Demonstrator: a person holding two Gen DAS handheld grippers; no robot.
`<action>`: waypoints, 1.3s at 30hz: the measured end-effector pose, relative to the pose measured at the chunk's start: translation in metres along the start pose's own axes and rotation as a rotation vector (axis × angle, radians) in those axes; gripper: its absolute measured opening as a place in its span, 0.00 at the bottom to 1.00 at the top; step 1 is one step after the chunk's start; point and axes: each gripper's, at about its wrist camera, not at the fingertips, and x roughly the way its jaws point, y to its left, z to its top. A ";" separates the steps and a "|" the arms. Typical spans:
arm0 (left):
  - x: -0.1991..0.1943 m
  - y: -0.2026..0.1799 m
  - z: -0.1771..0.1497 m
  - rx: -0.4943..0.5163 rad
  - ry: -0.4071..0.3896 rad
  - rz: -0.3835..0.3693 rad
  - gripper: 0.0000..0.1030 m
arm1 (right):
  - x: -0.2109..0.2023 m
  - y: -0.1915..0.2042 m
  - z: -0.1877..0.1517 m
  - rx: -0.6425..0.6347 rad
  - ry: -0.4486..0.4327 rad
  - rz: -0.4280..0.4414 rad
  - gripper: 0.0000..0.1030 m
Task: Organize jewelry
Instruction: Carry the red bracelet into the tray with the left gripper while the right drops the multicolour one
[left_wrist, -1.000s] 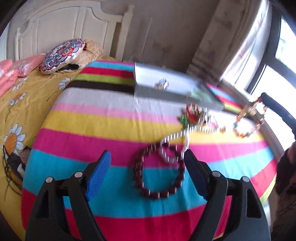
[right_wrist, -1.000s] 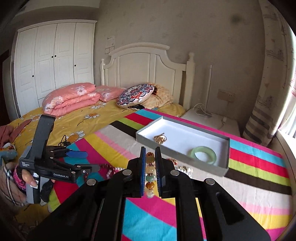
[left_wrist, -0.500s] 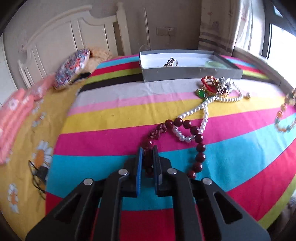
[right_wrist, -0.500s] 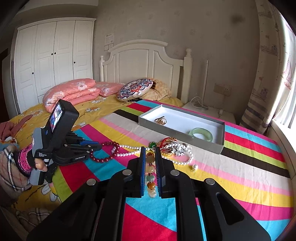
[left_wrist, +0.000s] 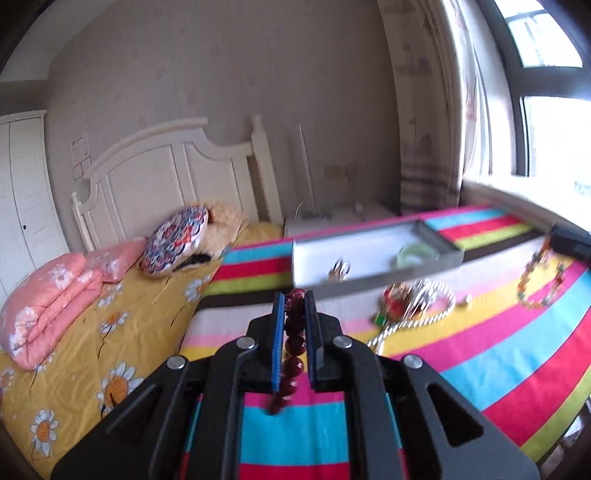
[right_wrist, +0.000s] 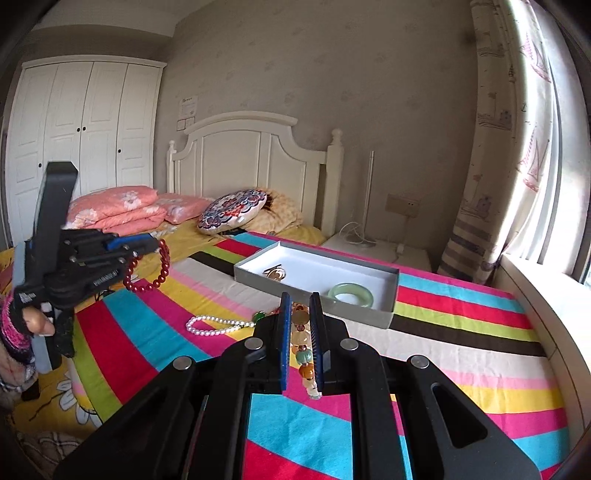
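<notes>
Dark-red round beads (left_wrist: 294, 345) hang clamped in the left tool (left_wrist: 294, 295); the right tool (right_wrist: 300, 297) grips multicoloured beads (right_wrist: 303, 350).

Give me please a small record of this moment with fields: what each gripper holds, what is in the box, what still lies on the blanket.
left gripper: shut on the dark red bead string, lifted, hanging
right gripper: shut on the multicolour bead bracelet
grey box: holds the green bangle and a small gold piece
striped blanket: pearl necklace and a jewelry pile remain outside the box
</notes>
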 end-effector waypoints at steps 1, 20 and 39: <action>-0.003 -0.001 0.004 -0.001 -0.012 -0.005 0.09 | 0.000 -0.002 0.000 0.002 0.000 -0.001 0.12; 0.064 -0.077 0.072 0.165 -0.065 -0.130 0.09 | 0.092 -0.032 0.029 -0.040 0.095 -0.040 0.12; 0.229 -0.084 0.097 0.088 0.123 -0.101 0.09 | 0.256 -0.091 0.064 0.103 0.258 -0.016 0.12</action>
